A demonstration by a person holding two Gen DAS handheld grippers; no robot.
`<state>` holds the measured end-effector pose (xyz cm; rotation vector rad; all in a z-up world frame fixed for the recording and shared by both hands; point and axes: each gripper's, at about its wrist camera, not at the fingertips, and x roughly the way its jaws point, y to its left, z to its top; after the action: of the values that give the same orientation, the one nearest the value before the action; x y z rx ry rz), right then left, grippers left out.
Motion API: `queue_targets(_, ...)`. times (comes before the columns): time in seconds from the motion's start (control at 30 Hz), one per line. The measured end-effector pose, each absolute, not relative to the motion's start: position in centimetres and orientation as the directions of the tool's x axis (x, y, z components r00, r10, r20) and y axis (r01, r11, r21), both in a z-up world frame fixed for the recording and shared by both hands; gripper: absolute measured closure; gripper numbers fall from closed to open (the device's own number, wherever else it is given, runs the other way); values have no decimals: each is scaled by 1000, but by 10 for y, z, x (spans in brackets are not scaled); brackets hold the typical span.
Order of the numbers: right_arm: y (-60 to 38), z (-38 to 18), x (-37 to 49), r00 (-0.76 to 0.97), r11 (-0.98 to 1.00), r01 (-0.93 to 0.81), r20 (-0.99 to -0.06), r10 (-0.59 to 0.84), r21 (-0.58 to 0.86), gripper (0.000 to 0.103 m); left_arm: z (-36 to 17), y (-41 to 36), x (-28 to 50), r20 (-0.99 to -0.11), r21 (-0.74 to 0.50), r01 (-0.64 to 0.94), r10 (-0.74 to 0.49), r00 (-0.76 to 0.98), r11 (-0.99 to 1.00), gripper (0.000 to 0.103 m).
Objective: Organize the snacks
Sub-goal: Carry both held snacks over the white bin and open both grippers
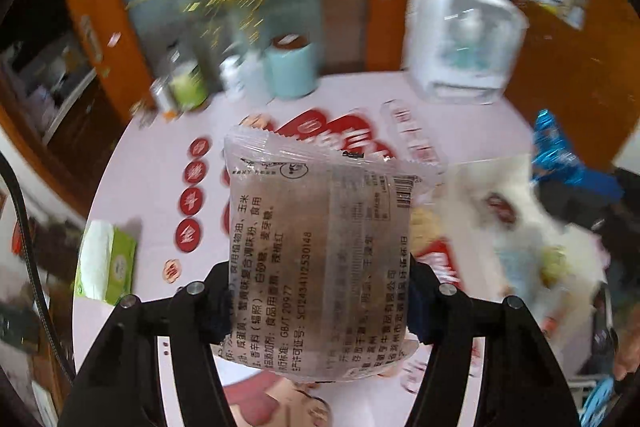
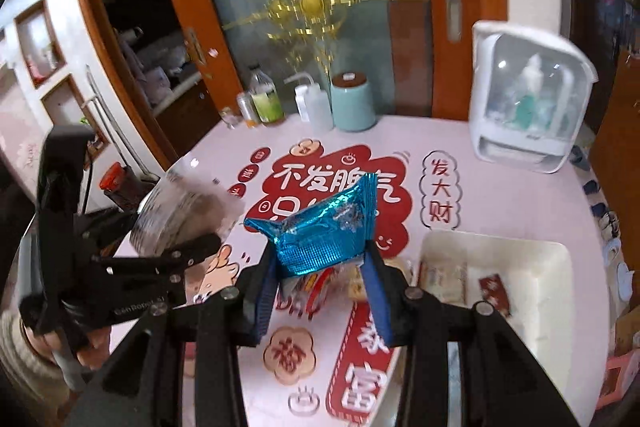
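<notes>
My left gripper (image 1: 320,291) is shut on a clear packet with a brown snack inside (image 1: 316,227), held above the pink table (image 1: 152,187). The right wrist view shows the same packet (image 2: 176,215) at the left, in the left gripper (image 2: 172,243). My right gripper (image 2: 320,255) is shut on a crumpled blue foil packet (image 2: 320,223), also lifted off the table. A few loose snack packets (image 2: 344,279) lie under it. To the right stands a white bin (image 2: 560,251) holding some packets.
A white appliance with a clear dome (image 2: 528,99), a teal canister (image 2: 352,103) and bottles (image 2: 266,99) line the table's far edge. A green tissue box (image 1: 108,259) sits at the left edge. A person's hand (image 2: 96,347) holds the left gripper.
</notes>
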<state>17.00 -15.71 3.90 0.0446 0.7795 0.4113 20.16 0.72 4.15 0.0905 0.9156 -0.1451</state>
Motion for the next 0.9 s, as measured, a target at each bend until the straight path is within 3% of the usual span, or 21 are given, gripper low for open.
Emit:
queue_targets(0.2, -204, 52, 107, 699, 930, -312, -615, 365, 197, 62, 83, -53, 163, -738, -13, 314, -221, 638, 949, 39)
queue_targets(0.37, -249, 39, 65, 788, 962, -197, -553, 270, 190, 62, 87, -100, 143, -676, -32, 384, -302, 672, 923, 39)
queue_targets(0.57, -296, 1, 47, 816, 966, -51, -547, 188, 255, 62, 46, -142, 155, -692, -117, 415, -374, 617, 902, 38)
queue_targets(0.9, -328, -62, 75, 757, 953, 133, -649, 79, 271, 62, -38, -191, 189, -777, -139, 415, -359, 517, 899, 38)
